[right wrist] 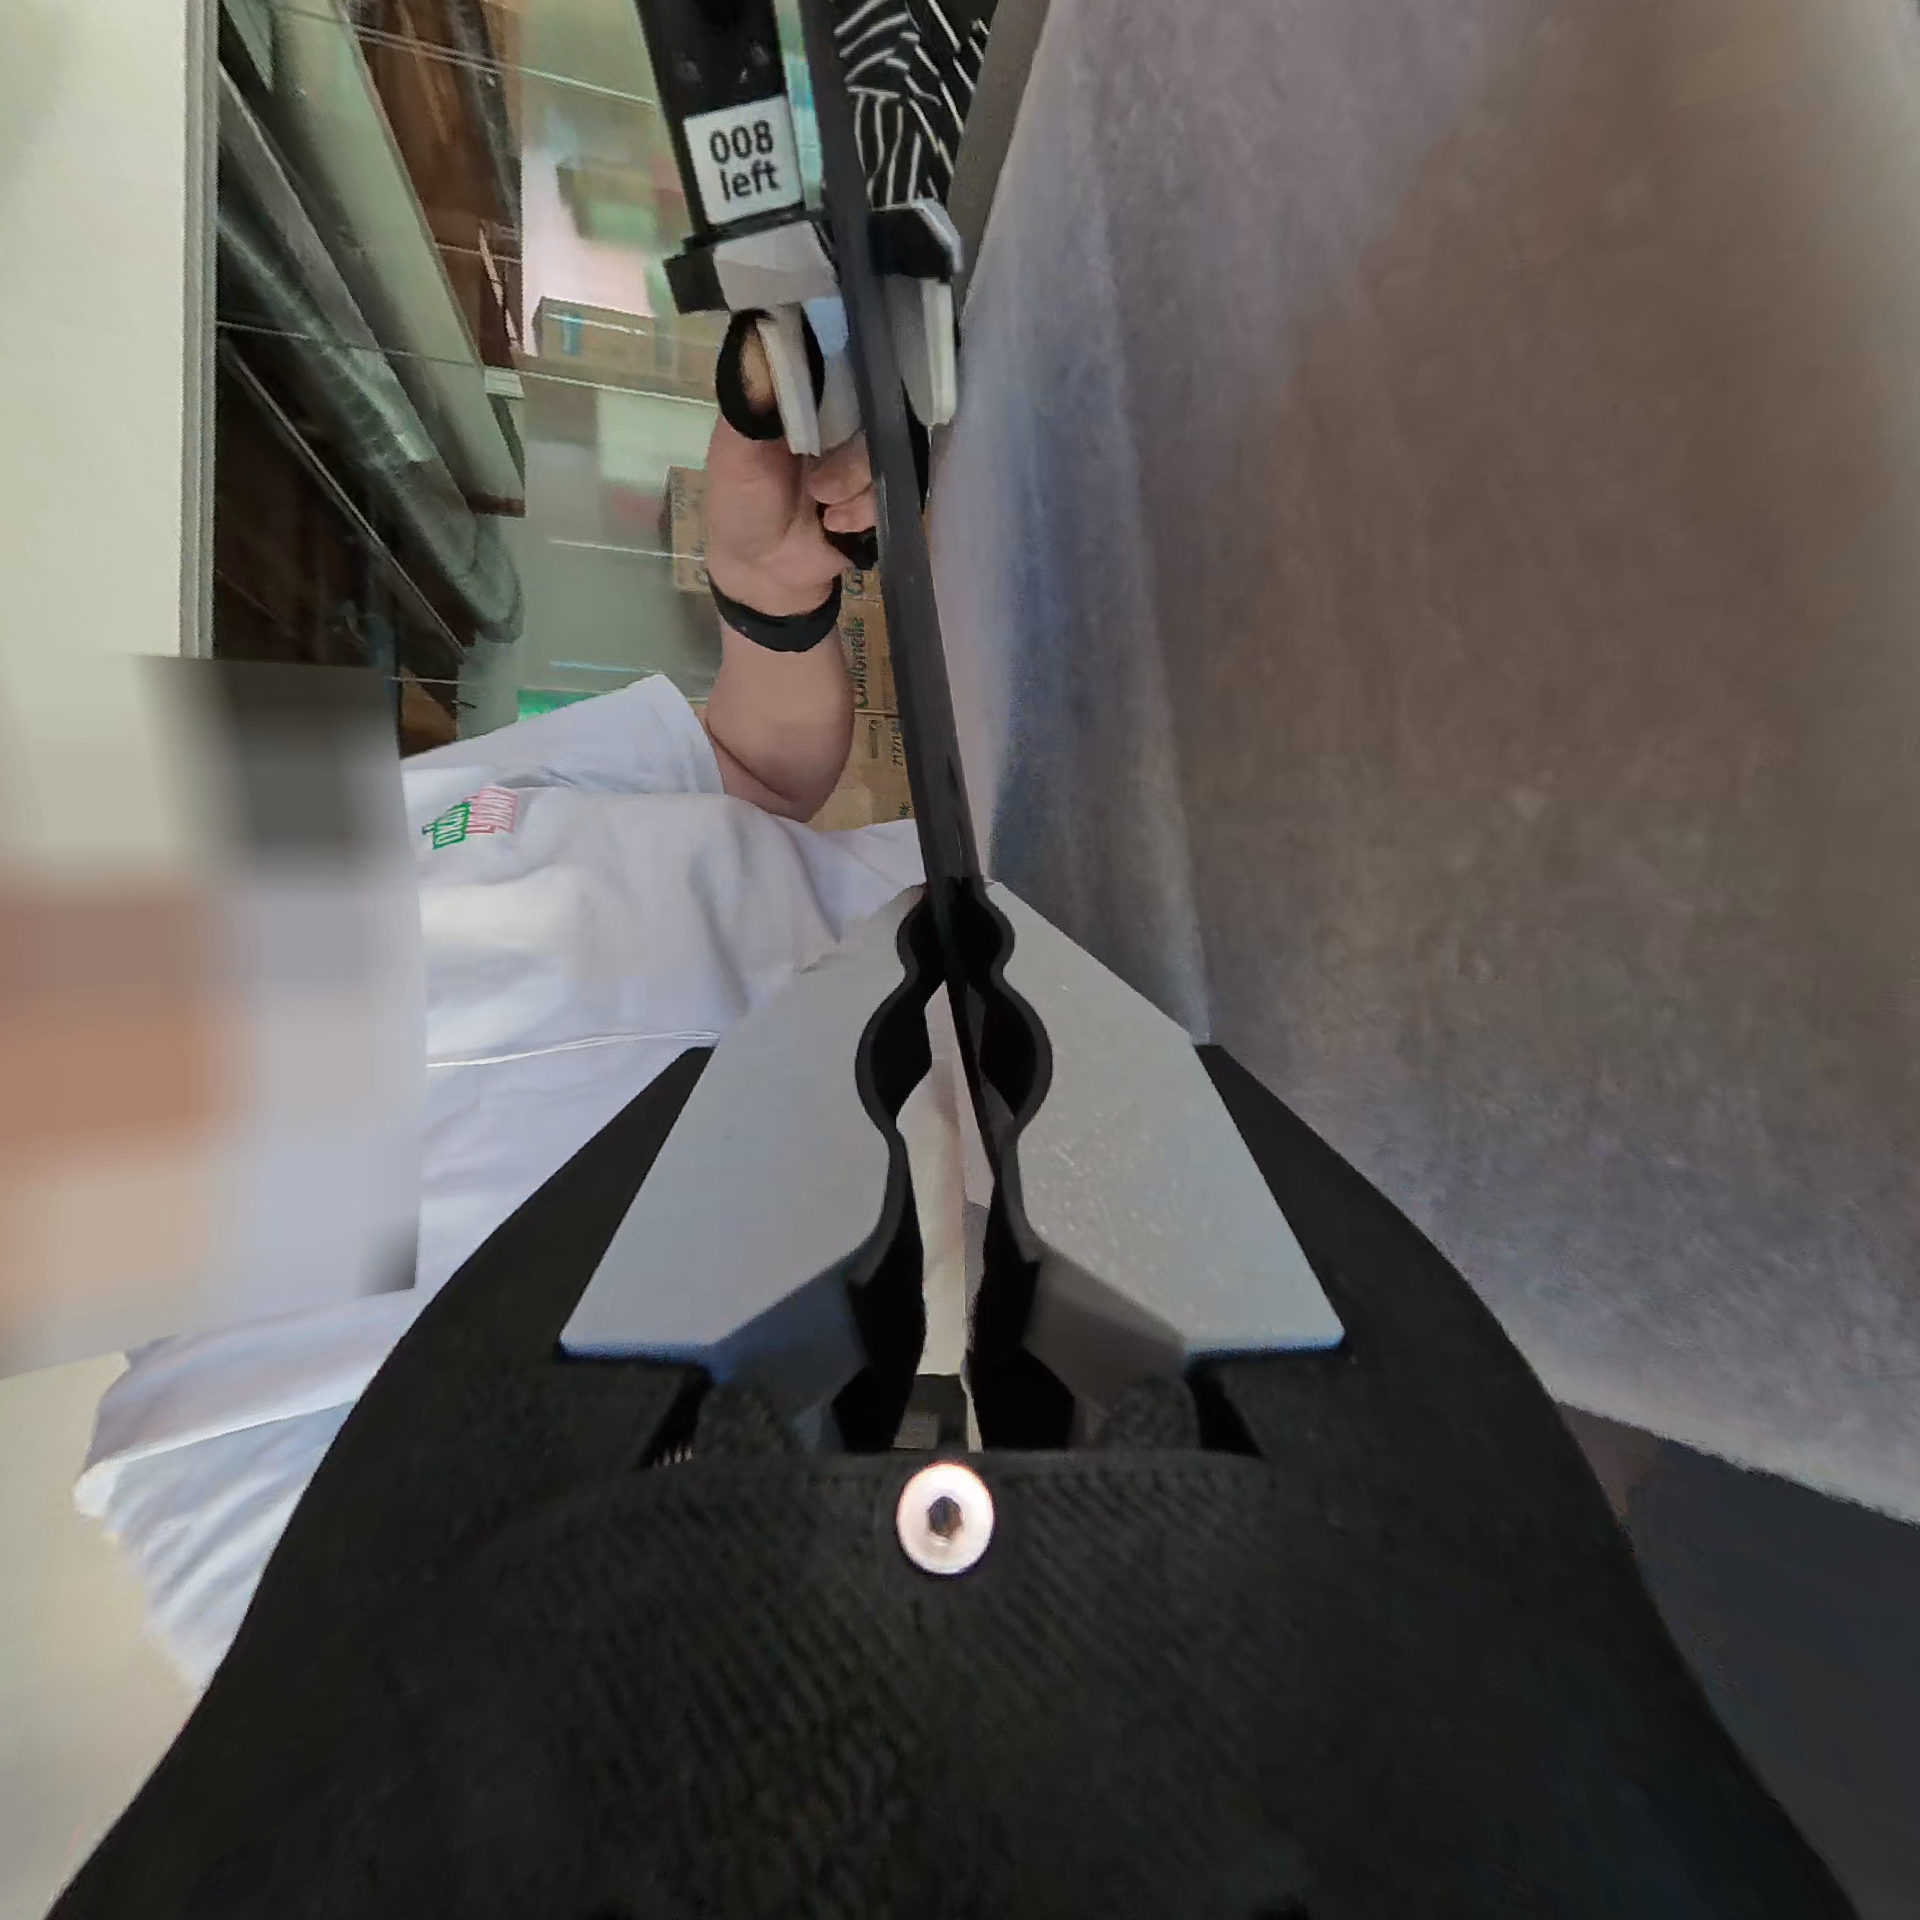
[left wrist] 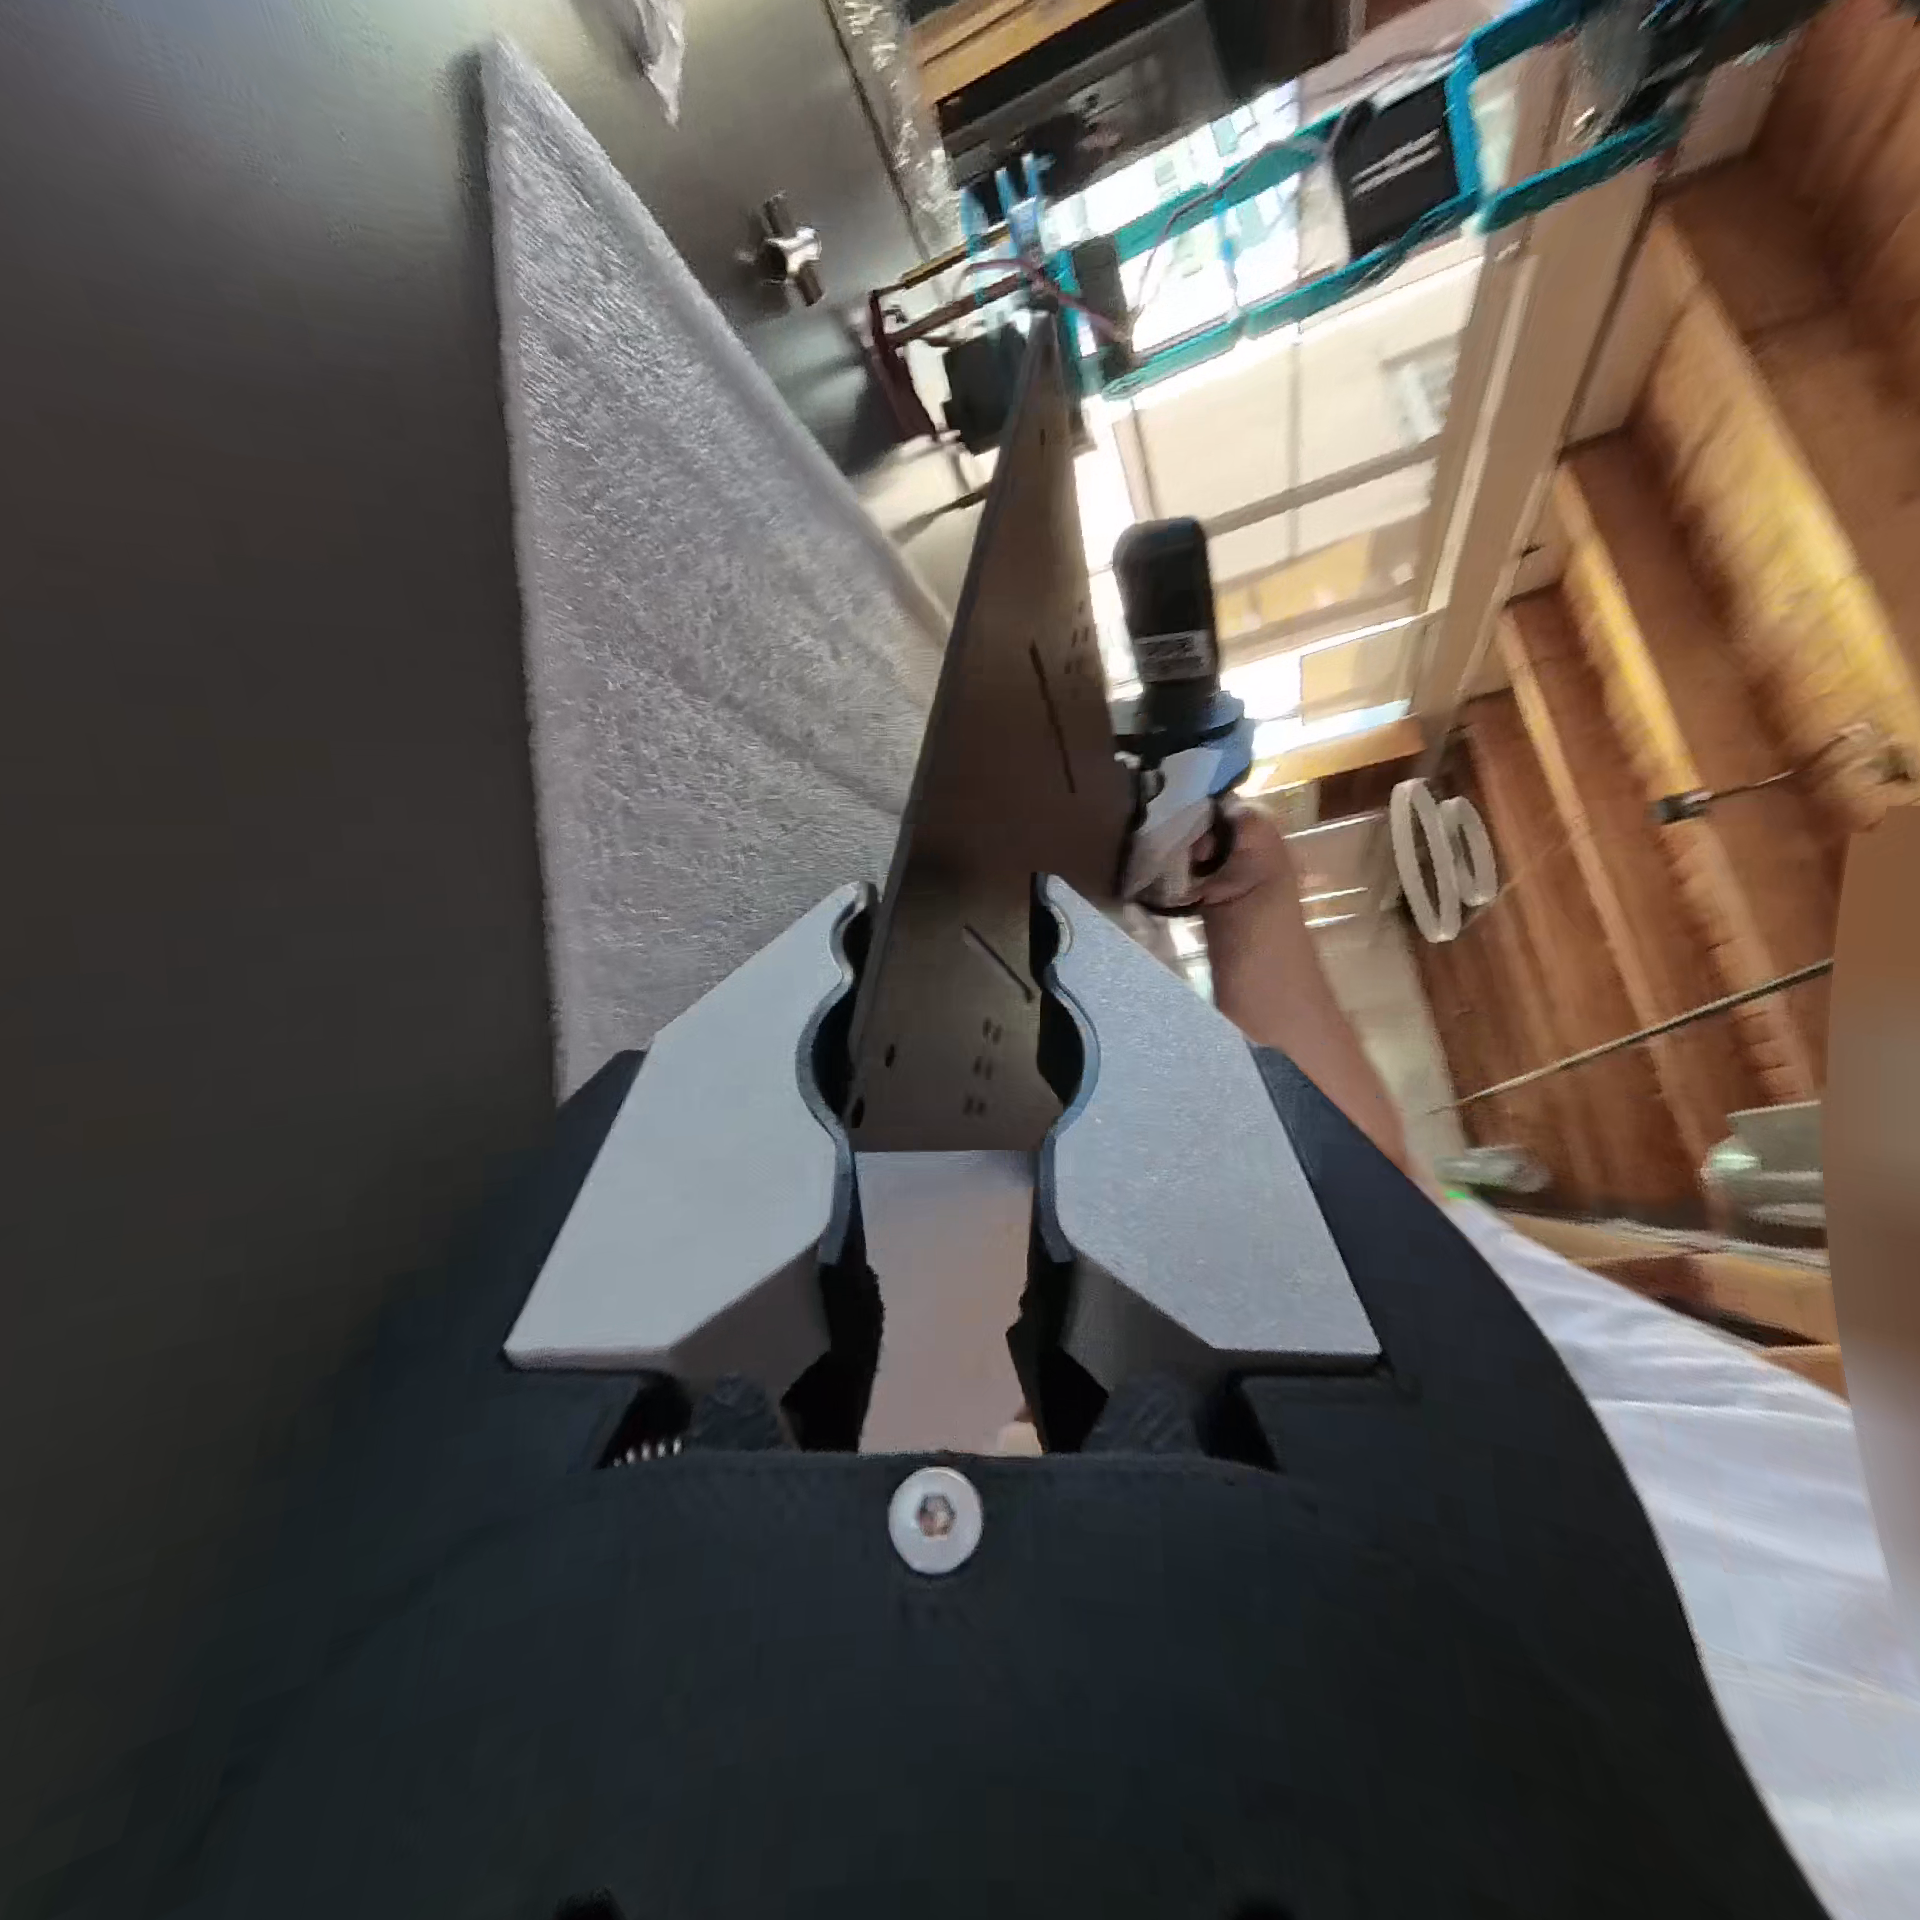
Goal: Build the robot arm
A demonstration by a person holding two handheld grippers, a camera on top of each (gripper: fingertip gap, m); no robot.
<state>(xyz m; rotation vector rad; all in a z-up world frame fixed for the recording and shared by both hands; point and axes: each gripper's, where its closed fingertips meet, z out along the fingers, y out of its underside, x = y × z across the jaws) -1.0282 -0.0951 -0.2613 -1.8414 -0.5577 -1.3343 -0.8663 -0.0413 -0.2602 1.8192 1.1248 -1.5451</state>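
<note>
A thin, flat dark metal plate (left wrist: 997,707) with slots and small holes is held in the air between both grippers, above a grey felt mat (left wrist: 675,571). My left gripper (left wrist: 951,904) is shut on the near end of the plate, which sits tilted between its grey fingers. The right gripper (left wrist: 1153,831) shows farther off, clamped on the plate's right edge. In the right wrist view the plate (right wrist: 904,582) is edge-on; my right gripper (right wrist: 956,904) is shut on it at the fingertips. The left gripper (right wrist: 883,343) grips the far end, beside the mat (right wrist: 1455,623).
The mat lies on a dark tabletop (left wrist: 260,623). At its far end are a small metal cross-shaped part (left wrist: 784,249), a red and black device (left wrist: 935,364) and a blue frame with wires (left wrist: 1247,208). A person's hand (right wrist: 769,520) and white shirt (right wrist: 623,935) are close. The tips of one gripper are about 20 centimeters away from the tips of the other.
</note>
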